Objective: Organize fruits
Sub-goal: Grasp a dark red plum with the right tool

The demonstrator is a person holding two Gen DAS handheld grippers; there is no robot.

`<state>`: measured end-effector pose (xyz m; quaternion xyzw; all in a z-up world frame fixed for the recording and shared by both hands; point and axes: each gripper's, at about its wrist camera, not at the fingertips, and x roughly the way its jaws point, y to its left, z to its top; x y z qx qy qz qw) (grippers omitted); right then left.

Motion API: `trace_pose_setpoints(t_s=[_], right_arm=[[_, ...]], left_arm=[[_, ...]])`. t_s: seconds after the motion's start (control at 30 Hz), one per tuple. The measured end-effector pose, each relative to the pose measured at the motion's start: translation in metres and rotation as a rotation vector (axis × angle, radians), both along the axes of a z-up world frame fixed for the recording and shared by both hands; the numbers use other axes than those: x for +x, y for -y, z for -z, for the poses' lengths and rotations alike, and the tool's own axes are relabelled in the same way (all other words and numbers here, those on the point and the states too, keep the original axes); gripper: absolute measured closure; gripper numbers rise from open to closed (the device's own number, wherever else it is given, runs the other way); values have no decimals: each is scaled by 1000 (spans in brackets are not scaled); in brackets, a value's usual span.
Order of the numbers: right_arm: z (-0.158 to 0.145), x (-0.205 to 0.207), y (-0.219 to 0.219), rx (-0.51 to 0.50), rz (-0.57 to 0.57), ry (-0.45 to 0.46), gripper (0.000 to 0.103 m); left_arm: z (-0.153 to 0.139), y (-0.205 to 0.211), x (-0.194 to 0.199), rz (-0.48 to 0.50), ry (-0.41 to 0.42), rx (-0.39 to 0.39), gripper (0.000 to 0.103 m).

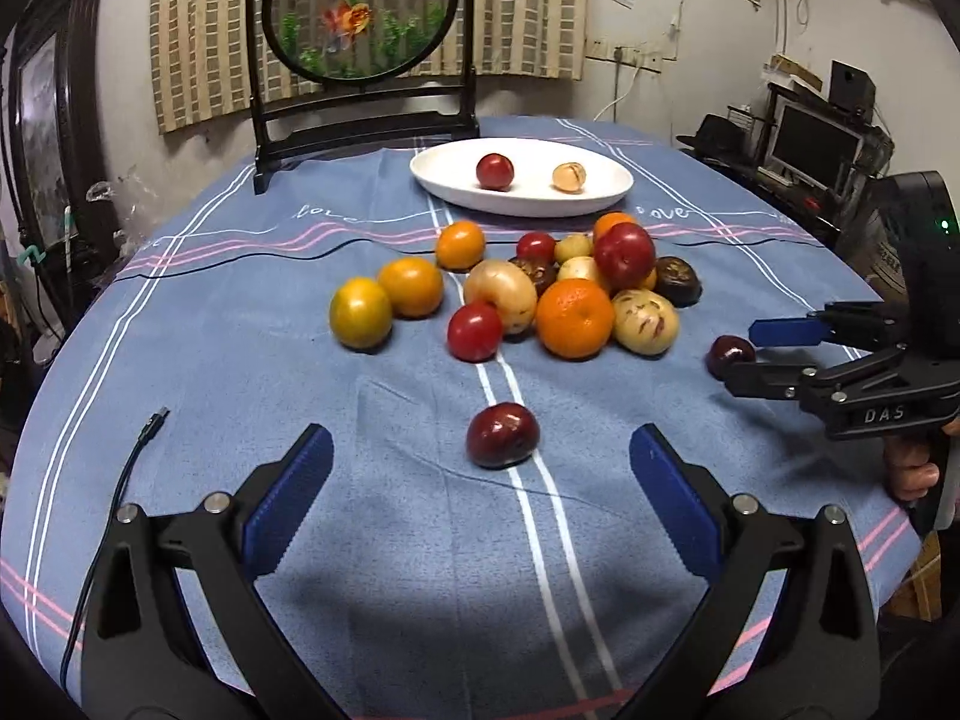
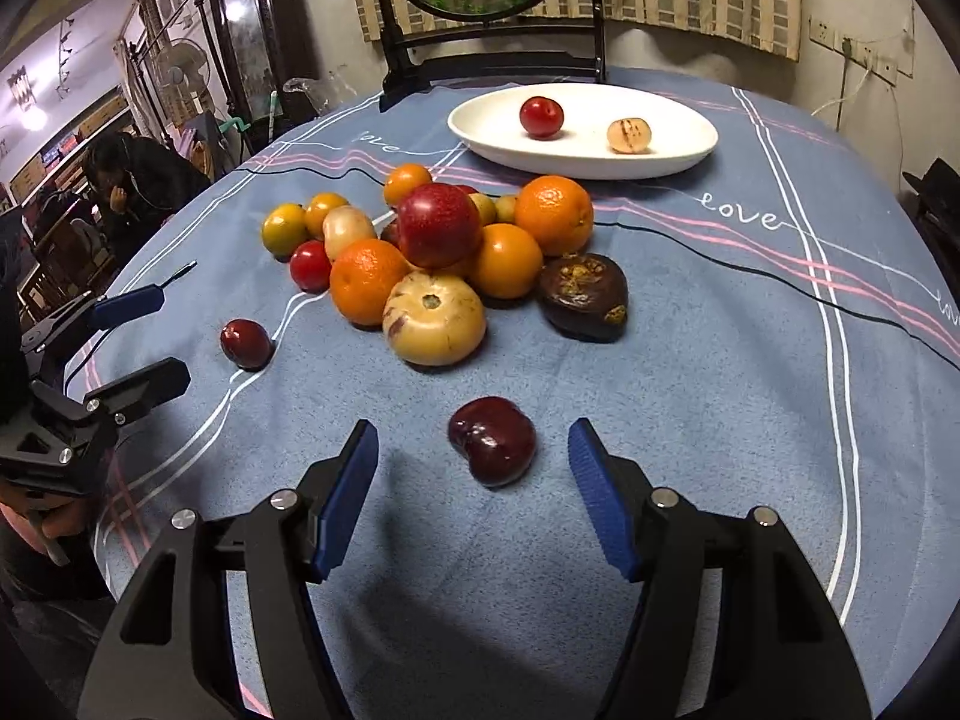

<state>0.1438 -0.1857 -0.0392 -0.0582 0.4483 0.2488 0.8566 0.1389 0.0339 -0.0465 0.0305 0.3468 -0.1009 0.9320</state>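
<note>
My left hand-held gripper (image 1: pixel 480 468) jaws wide – dark red plum (image 1: pixel 503 434) lies between tips on worktop (image 1: pixel 240 360), untouched. Right hand-held gripper (image 2: pixel 474 450) half spread around second dark plum (image 2: pixel 493 439), pads clear of it. Fruit pile (image 1: pixel 540 294) beyond; rear fruits hidden behind front ones. White plate (image 1: pixel 444 177) holds red plum (image 1: pixel 494 171), pale fruit (image 1: pixel 568 177) – kind unclear.

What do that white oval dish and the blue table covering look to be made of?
The white dish looks like glazed ceramic or perhaps melamine: smooth, evenly white, faintly glossy along its rim. The blue cloth appears to be woven fabric with a matte, slightly fuzzy surface; it wrinkles and carries printed or stitched stripes and the word "love".
</note>
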Motion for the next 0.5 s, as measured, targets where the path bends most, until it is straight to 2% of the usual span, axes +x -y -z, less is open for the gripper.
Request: trace_pose_setpoints(t_s=[0.1, 0.23, 0.5], right_arm=[[0, -3, -9, -37, -25, 18, 36], [4, 2, -12, -58, -22, 3, 37], [13, 19, -7, -59, 30, -50, 53]], left_arm=[[0, 4, -3, 40, 8, 1, 2], [1, 7, -3, 40, 7, 15, 2], [3, 4, 3, 31, -19, 12, 2]])
